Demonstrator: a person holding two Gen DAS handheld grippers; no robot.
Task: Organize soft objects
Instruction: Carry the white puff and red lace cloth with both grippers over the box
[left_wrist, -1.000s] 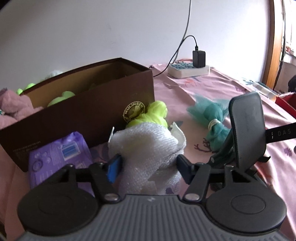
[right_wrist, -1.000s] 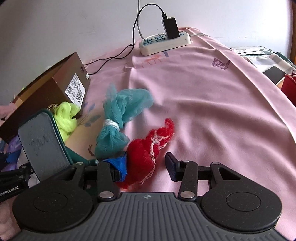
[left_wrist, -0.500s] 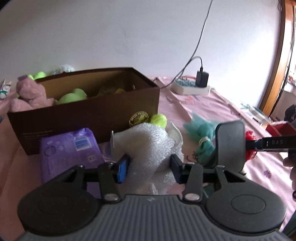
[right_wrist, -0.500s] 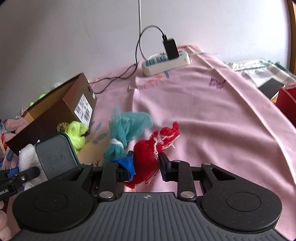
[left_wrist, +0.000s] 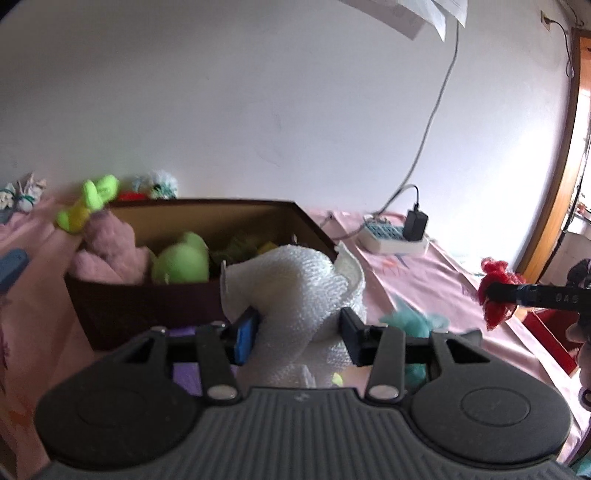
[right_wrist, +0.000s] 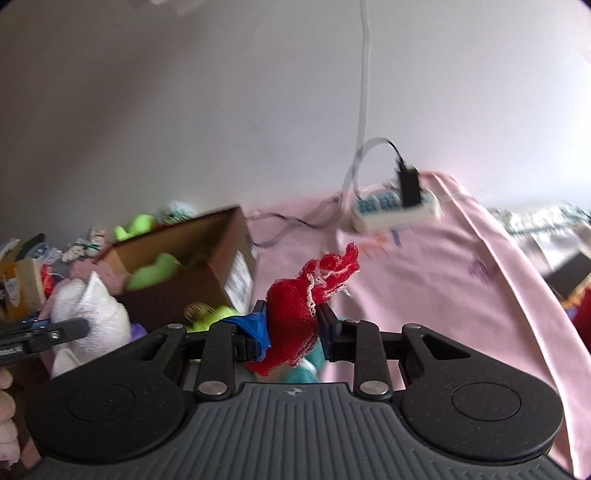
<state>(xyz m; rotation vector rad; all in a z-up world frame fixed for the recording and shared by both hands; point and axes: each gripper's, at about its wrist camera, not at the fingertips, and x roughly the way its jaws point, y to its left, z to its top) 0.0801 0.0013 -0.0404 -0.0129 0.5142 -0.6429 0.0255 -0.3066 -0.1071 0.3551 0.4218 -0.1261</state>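
White mesh sponge (left_wrist: 295, 291) clamped in raised left gripper (left_wrist: 297, 334), red mesh (right_wrist: 295, 317) in right gripper (right_wrist: 291, 328)

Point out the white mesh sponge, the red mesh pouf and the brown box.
white mesh sponge (left_wrist: 295, 284), left wrist view, bulging top above the fingers.
red mesh pouf (right_wrist: 291, 314), right wrist view, body between the fingers.
brown box (left_wrist: 147, 306), left wrist view, near side wall.
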